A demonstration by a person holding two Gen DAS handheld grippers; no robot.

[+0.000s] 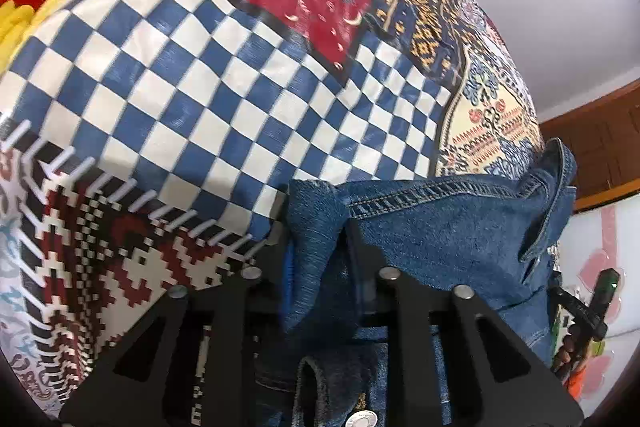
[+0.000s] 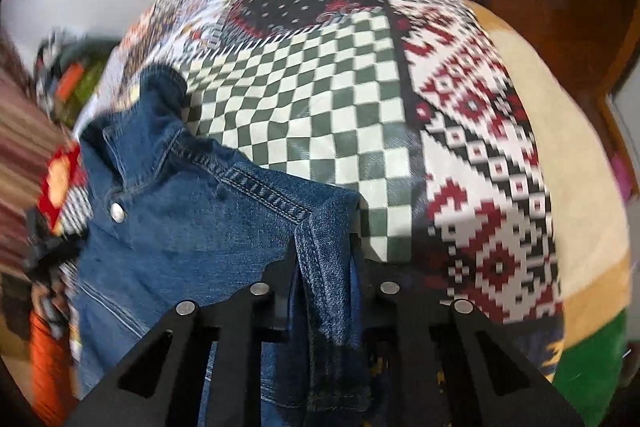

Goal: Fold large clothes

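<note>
Both my tongs pinching the denim jacket above the patchwork bedspread

My left tongs (image 1: 316,247) clamp a fold of the denim jacket (image 1: 440,227); my right tongs (image 2: 326,259) clamp its seamed edge (image 2: 320,227). The jacket hangs between them over the patchwork bedspread (image 1: 200,75), its snap button (image 2: 117,211) beside the collar (image 2: 132,147).

No readable text, label, brand or number showed in either view. The metal snap button (image 1: 362,420) at the bottom edge of the left wrist view bore faint embossed marks, too small and blurred to make out. The snap (image 2: 117,211) on the denim jacket (image 2: 192,227) in the right wrist view looked plain.
</note>
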